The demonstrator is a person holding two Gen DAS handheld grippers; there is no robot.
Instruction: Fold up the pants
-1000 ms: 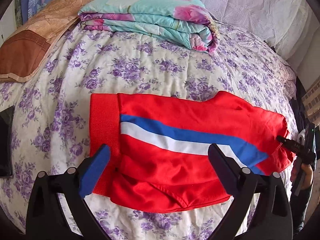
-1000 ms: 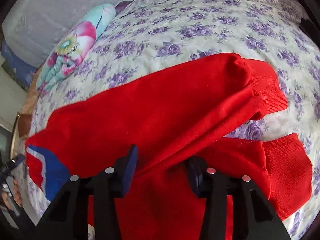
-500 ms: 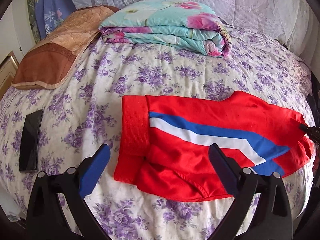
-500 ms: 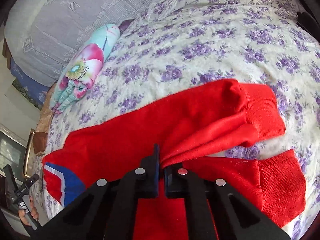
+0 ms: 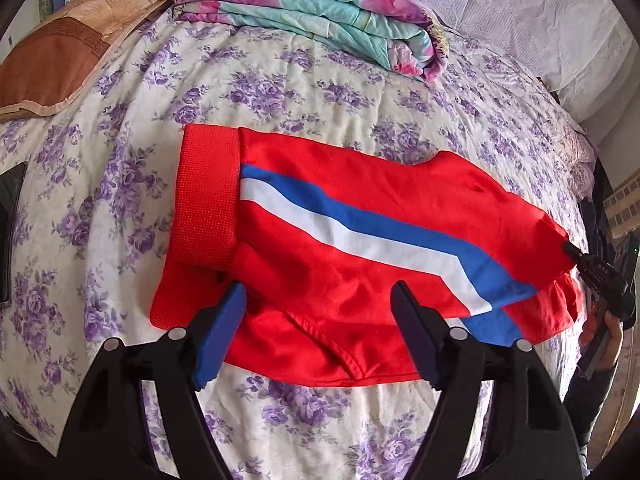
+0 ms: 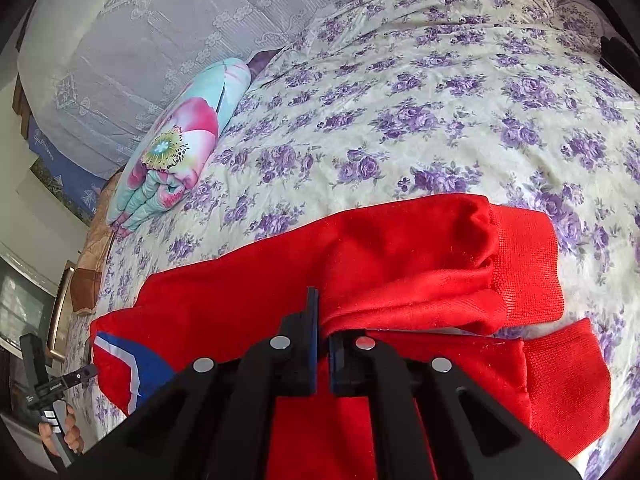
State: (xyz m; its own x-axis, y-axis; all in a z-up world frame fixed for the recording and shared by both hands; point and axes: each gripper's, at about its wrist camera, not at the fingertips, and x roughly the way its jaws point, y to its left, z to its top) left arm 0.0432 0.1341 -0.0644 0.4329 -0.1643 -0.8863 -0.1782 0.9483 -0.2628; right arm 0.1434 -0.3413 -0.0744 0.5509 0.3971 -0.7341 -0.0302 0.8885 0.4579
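Note:
Red pants with a blue and white side stripe lie across the floral bed, ribbed waistband to the left. My left gripper is open over the near hem of the pants, touching nothing I can see. My right gripper is shut on a pinched fold of the red pants near the leg cuffs. It also shows in the left wrist view at the pants' far right end.
A folded floral quilt lies at the head of the bed. A brown pillow is at the far left. A dark phone lies at the left edge. The purple-flowered bedspread surrounds the pants.
My right gripper closed on the pants fold and stays shut on it. My left gripper pulled back, then moved in close over the pants' near hem, jaws narrower but open.

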